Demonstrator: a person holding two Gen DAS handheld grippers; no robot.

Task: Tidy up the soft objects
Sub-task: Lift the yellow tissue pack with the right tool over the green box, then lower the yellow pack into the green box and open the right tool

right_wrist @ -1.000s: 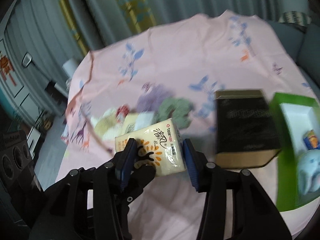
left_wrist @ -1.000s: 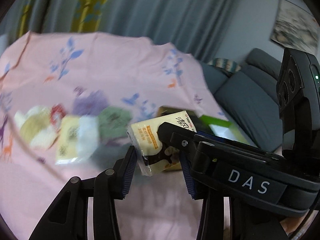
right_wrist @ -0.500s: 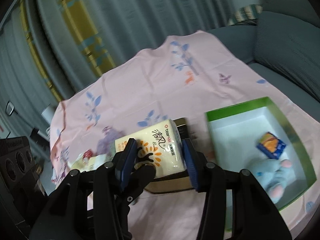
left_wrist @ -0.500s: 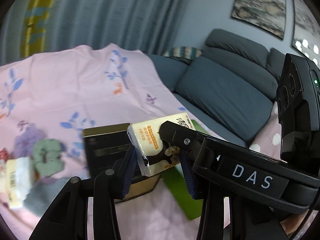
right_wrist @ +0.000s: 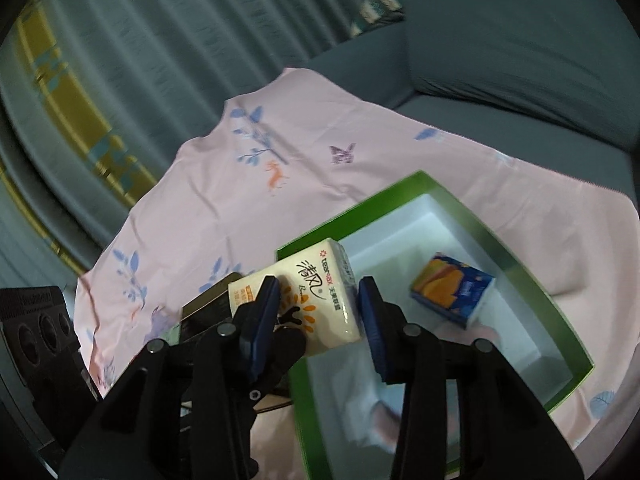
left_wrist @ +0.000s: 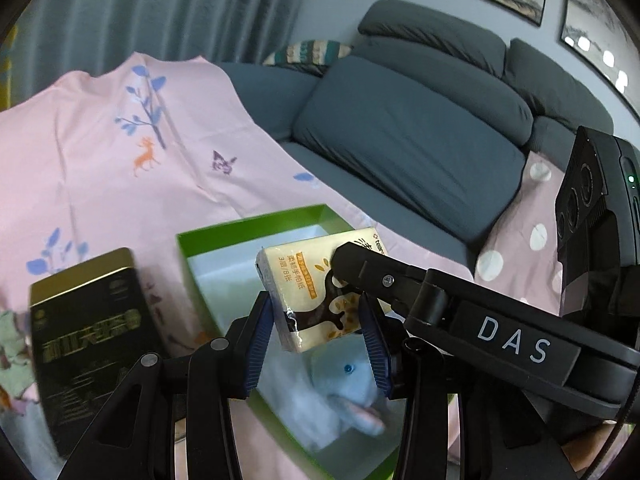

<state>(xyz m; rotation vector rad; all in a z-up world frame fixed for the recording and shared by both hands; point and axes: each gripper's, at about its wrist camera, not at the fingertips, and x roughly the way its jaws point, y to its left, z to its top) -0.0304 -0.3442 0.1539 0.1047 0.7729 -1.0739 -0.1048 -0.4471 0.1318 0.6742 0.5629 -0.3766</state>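
Left to right: a black-and-gold rectangular tin (left_wrist: 90, 320) lies on the pink printed cloth (left_wrist: 120, 152); right of it stands the green-rimmed, white-lined open box (left_wrist: 248, 222). Above the box a cream plastic-wrapped pocket tissue pack (left_wrist: 308, 300) is pinched by both the left gripper (left_wrist: 318, 340) and the right gripper (right_wrist: 318, 322), each closed on it across opposite faces. A pale blue plush toy (left_wrist: 332, 384) and an orange-and-blue tissue packet (right_wrist: 454, 294) lie inside the box. The pack appears light, compressible and slick-wrapped; broad faces suit gripping.
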